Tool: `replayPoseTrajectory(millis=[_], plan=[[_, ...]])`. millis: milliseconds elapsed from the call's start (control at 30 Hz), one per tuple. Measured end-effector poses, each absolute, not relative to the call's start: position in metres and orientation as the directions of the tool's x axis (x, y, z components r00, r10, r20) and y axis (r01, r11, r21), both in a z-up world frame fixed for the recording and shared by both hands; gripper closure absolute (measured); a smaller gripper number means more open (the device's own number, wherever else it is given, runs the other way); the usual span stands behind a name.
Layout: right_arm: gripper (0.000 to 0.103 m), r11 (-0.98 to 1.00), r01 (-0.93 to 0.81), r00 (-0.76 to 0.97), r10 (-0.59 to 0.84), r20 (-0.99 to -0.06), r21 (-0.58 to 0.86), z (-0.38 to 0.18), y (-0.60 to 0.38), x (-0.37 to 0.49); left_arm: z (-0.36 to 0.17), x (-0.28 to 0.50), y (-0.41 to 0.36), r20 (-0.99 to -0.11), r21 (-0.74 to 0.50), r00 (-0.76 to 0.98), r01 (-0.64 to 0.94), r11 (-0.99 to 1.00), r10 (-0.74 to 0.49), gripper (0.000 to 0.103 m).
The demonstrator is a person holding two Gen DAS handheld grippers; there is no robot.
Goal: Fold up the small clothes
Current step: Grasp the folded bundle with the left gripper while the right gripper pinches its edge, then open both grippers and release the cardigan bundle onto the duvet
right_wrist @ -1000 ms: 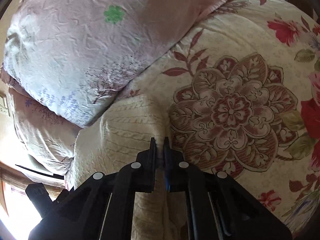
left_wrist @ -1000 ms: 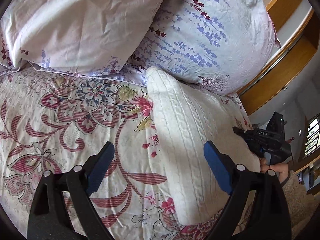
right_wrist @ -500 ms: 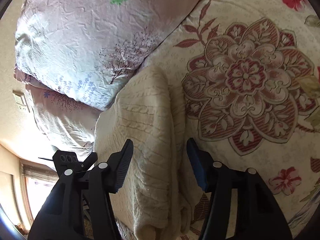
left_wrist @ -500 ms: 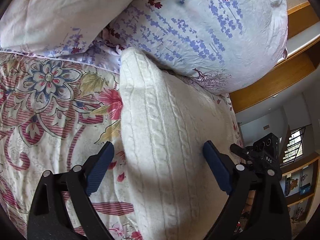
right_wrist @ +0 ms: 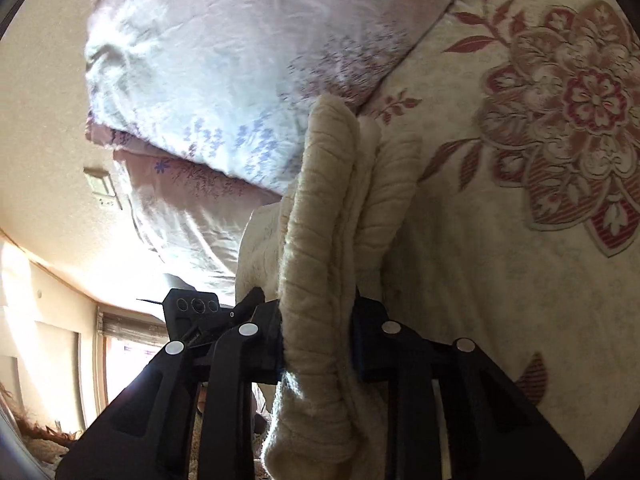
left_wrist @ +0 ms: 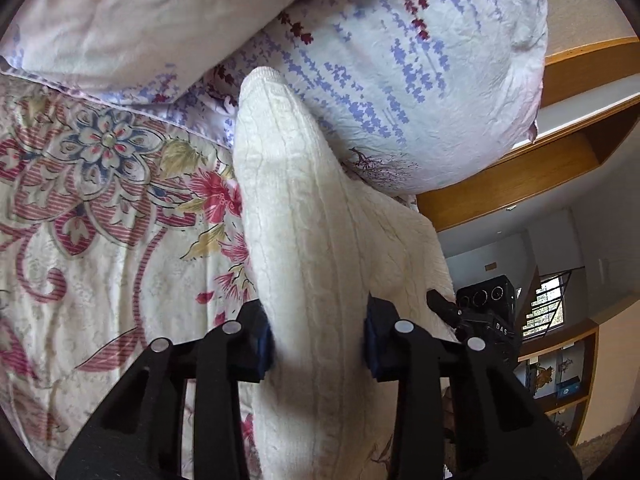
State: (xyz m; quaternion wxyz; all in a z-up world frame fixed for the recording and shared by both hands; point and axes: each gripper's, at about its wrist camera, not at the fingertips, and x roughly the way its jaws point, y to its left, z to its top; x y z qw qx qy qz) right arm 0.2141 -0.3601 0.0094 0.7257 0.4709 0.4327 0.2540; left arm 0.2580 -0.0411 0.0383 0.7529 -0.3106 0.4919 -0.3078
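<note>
A cream cable-knit garment (left_wrist: 304, 208) lies bunched lengthwise on the floral bedspread (left_wrist: 80, 220), its far end against the pillows. My left gripper (left_wrist: 318, 336) has its jaws closing, and its blue pads press a thick fold of the knit from both sides. In the right wrist view the same garment (right_wrist: 320, 208) rises in ridged folds. My right gripper (right_wrist: 316, 332) is also closing, with its pads squeezing the fabric. Each gripper shows in the other's view: the right gripper (left_wrist: 480, 312) at the garment's right edge, the left gripper (right_wrist: 192, 308) at its left edge.
Two flower-printed pillows (left_wrist: 400, 60) (left_wrist: 140, 12) are stacked at the head of the bed, just beyond the garment. A wooden headboard shelf (left_wrist: 560, 160) runs on the right. A wall switch (right_wrist: 102, 188) sits on the beige wall beside the pillows.
Both grippers slid over the garment and narrowed onto it. The left went from wide open to pinching a fold. The right let go its earlier pinch, opened, then closed on a thicker bunch.
</note>
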Motion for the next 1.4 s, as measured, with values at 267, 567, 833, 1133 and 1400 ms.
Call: replayPoseTrajectory(millis=[267, 567, 833, 1133, 1400], plan=[[0.079, 0.469, -0.099, 0.359, 0.839, -0.408, 0.877, 0.017, -0.266, 0.211, 0.054, 0.209, 0.051, -0.597, -0.726, 0.395, 0.104, 0.679, -0.699, 0.064], [0.063, 0.686, -0.108, 0.311, 0.711, -0.631, 0.720, 0.001, -0.243, 0.218, 0.030, 0.200, 0.071, -0.709, -0.580, 0.489, 0.005, 0.814, -0.508, 0.039], [0.059, 0.681, -0.048, 0.478, 0.658, -0.581, 0.731, 0.036, -0.285, 0.242, 0.089, 0.210, 0.050, -0.663, -0.410, 0.629, 0.149, 0.900, -0.406, 0.029], [0.095, 0.780, -0.012, 0.431, 0.568, -0.700, 0.626, 0.012, -0.264, 0.267, 0.051, 0.258, 0.024, -0.787, -0.282, 0.529, 0.147, 0.948, -0.316, 0.046], [0.093, 0.815, -0.016, 0.421, 0.531, -0.736, 0.579, 0.009, -0.257, 0.271, 0.042, 0.264, 0.033, -0.814, -0.242, 0.513, 0.126, 0.962, -0.271, 0.051]])
